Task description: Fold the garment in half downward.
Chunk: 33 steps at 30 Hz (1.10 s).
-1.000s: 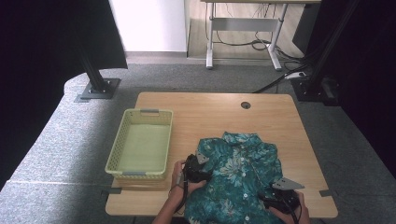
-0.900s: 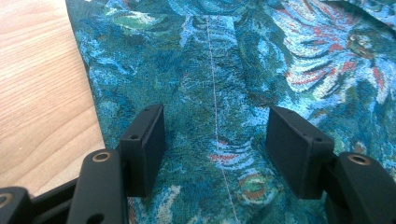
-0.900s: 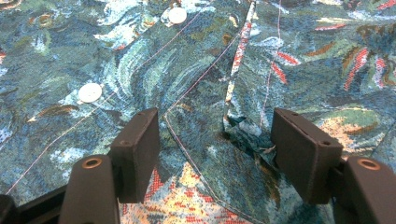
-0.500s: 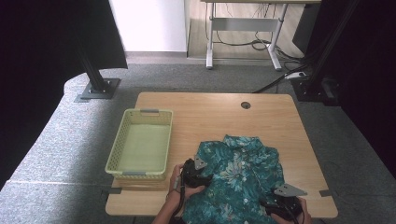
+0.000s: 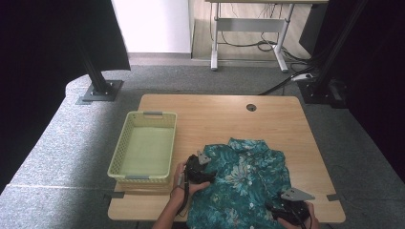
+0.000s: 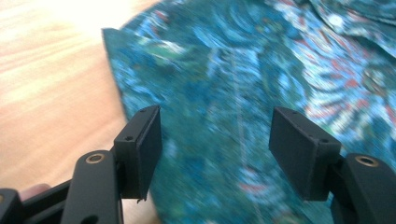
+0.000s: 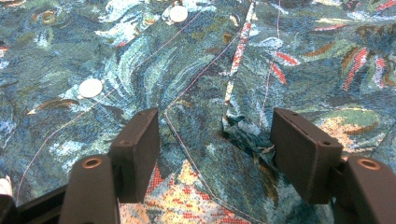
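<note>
Both claws are standing open over the floral shirt (image 5: pixel 243 183) on your tabletop (image 5: pixel 219 117).

You are holding your left claw (image 6: pixel 215 142) at the shirt's left edge, jaws wide, with fabric lying between them and bare wood just beside; nothing is being pinched. You are holding your right claw (image 7: pixel 215 144) low over the front near 2 white buttons (image 7: pixel 90 87), jaws equally wide, with a small fold of cloth sitting against the right jaw. The shirt is lying spread on the near half of the tabletop, collar away from you, with 1 yellow basket (image 5: pixel 143 174) sitting just beside it on the left.
</note>
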Available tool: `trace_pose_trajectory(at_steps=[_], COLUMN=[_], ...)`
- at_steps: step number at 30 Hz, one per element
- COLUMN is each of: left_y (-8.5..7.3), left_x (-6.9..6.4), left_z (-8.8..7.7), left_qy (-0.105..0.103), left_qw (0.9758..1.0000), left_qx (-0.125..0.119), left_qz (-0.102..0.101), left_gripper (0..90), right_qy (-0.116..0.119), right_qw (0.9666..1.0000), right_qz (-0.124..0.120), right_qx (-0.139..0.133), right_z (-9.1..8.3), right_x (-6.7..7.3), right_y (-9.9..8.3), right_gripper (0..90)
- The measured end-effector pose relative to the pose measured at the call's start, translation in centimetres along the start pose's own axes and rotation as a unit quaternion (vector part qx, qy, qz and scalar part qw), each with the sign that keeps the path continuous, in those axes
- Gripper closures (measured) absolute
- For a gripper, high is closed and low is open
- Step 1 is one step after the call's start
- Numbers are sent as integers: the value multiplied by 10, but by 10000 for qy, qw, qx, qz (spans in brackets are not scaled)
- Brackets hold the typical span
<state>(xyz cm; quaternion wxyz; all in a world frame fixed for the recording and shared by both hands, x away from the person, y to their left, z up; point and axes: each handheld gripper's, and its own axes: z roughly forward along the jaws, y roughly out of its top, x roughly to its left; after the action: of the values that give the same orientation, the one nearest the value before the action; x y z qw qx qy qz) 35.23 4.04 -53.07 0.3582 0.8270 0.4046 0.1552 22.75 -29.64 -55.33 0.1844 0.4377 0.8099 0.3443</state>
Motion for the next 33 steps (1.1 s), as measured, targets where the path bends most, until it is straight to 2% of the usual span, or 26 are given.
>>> trace_pose_trajectory(at_steps=[3,6,10,14,18,28,30,33], left_y=[5,7,11,17,21,25,25,27], left_x=[9,15,24,32,38,46,47,46], left_z=[5,11,15,22,29,46,47,49], left_qy=[-48,25,56,179,193,122,107,192], left_qw=[9999,10000,9997,9997,9996,9996,9994,9996], left_qx=[-10,19,-57,18,37,36,-22,-10], left_qz=[-96,-86,-210,-158,-213,-247,-334,-225], left_gripper=[349,341,336,337,344,362,398,425], right_qy=[3,3,1,0,2,-4,-7,-10], right_qw=[10000,10000,10000,10000,10000,10000,10000,10000], right_qz=[1,2,2,0,-1,4,6,10], right_qx=[-22,-28,-34,-38,-37,-59,-57,-56], right_z=[0,0,0,0,0,0,0,0], right_x=[0,0,0,0,0,0,0,0], right_y=[-1,-1,-1,-1,-1,-2,-2,-2], right_gripper=[331,331,331,331,331,331,331,331])
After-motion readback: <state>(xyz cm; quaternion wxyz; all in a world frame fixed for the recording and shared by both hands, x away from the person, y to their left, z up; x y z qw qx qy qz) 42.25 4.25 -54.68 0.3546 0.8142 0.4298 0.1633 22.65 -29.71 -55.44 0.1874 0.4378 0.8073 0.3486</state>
